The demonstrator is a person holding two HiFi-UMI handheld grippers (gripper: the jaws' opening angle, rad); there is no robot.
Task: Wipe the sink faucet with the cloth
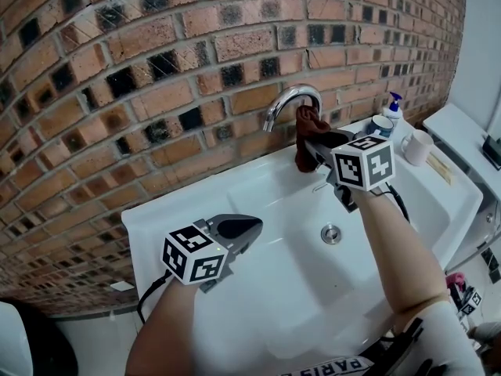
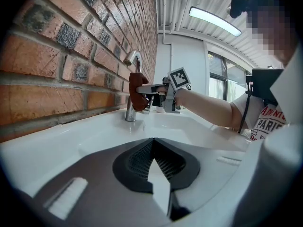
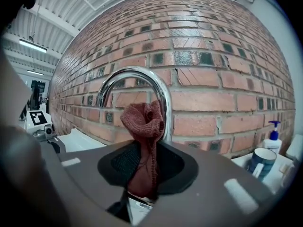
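Cloth (image 3: 143, 126) is hanging pinched in the right hand-held gripper (image 1: 309, 157), against the faucet (image 1: 291, 92) neck straight ahead; the left hand-held gripper (image 1: 249, 227) is idling pressed together, farther off.

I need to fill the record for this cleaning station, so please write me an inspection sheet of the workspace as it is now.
Surface: white sink, drain in the basin.
Job's things: chrome faucet; dark red cloth up against its upright pipe.
Clutter: blue mug, pump bottle, white mug on the right ledge.
Grippers: right claw shut on the cloth; left claw shut, empty, above the sink's left part.
Cables: black cable at each gripper.
Surroundings: brick wall behind the sink.
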